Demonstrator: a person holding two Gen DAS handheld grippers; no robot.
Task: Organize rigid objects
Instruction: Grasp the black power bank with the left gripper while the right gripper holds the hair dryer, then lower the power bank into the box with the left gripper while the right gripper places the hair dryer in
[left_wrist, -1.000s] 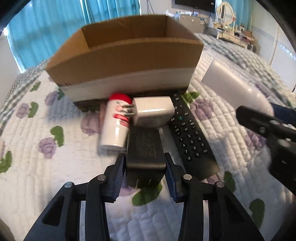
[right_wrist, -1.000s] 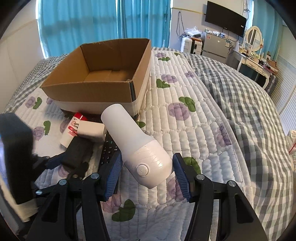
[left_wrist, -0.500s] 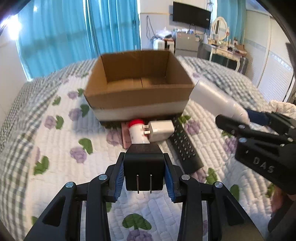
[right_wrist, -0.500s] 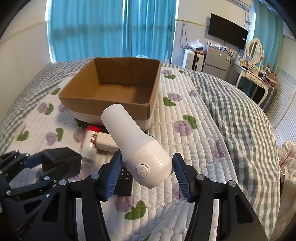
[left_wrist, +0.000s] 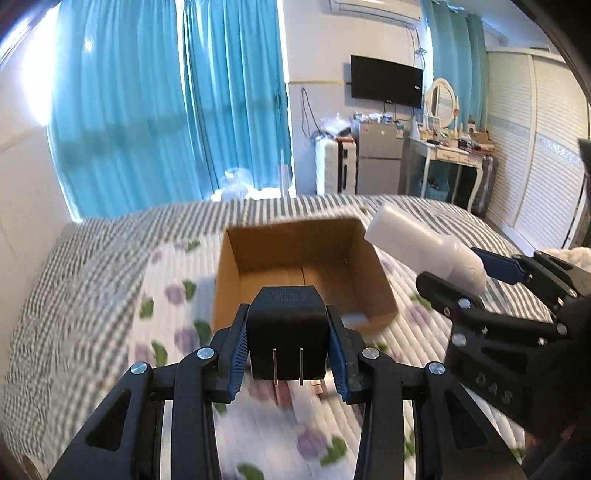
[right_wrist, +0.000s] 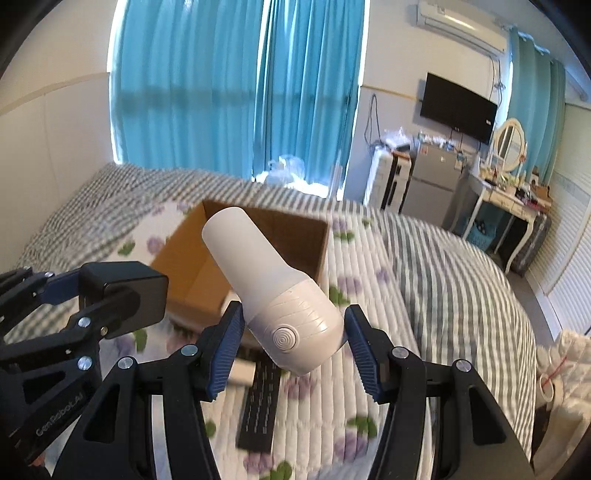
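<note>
Both tongs loaded above the cardboard box (left_wrist: 301, 273) — left gripper (left_wrist: 287, 352) clamps black adapter (left_wrist: 286, 332), right gripper (right_wrist: 293, 345) squeezes white bottle (right_wrist: 273, 291).

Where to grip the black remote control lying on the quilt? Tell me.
Take the black remote control across its narrow width near mid-length, coming from above: it lies flat on the floral quilt, long and thin, so only its long side edges offer the fingers purchase.
</note>
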